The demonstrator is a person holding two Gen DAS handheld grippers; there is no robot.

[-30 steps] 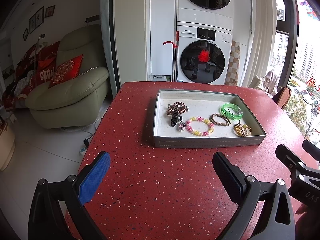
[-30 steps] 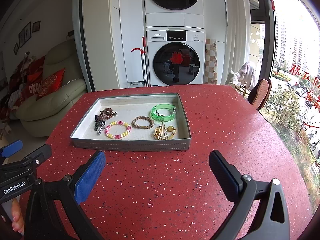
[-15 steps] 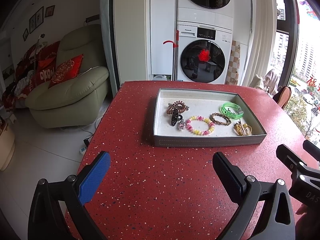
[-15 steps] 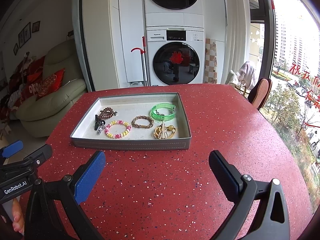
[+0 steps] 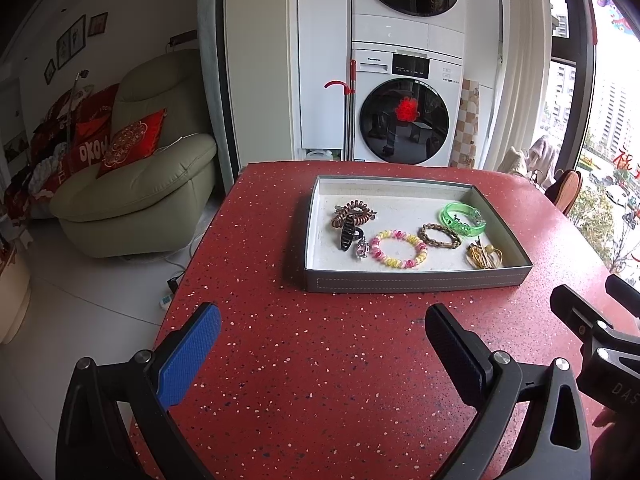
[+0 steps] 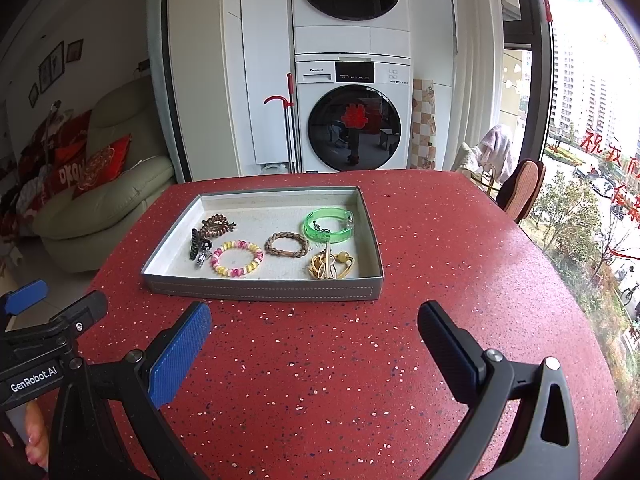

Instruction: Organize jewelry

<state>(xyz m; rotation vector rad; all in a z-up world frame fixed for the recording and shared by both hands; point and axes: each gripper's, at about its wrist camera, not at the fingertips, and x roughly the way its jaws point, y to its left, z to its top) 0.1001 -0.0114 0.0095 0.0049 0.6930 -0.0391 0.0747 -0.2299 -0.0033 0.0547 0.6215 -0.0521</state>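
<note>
A shallow grey tray (image 5: 416, 280) (image 6: 260, 290) rests on the red speckled table (image 5: 320, 360) (image 6: 320, 380). Inside lie a brown spiral hair tie (image 5: 352, 214) (image 6: 216, 225), a black claw clip (image 5: 347, 235) (image 6: 197, 245), a pink-and-yellow bead bracelet (image 5: 399, 249) (image 6: 237, 258), a brown braided bracelet (image 5: 439, 235) (image 6: 287, 244), a green bangle (image 5: 462, 218) (image 6: 328, 225) and a gold piece (image 5: 485, 257) (image 6: 330, 265). My left gripper (image 5: 323, 330) hovers open in front of the tray, empty. My right gripper (image 6: 314, 326) is open too, beside it, nothing between its fingers.
A pale green armchair (image 5: 136, 192) with red cushions stands left of the table. Stacked washer and dryer (image 5: 404, 100) fill the wall beyond. A chair (image 6: 520, 192) sits at the table's right, by the window. A hand (image 6: 34, 436) shows under the left tool.
Both views have eased slightly; the tray sits a touch lower in the left wrist view. Neither gripper's jaws have changed.
</note>
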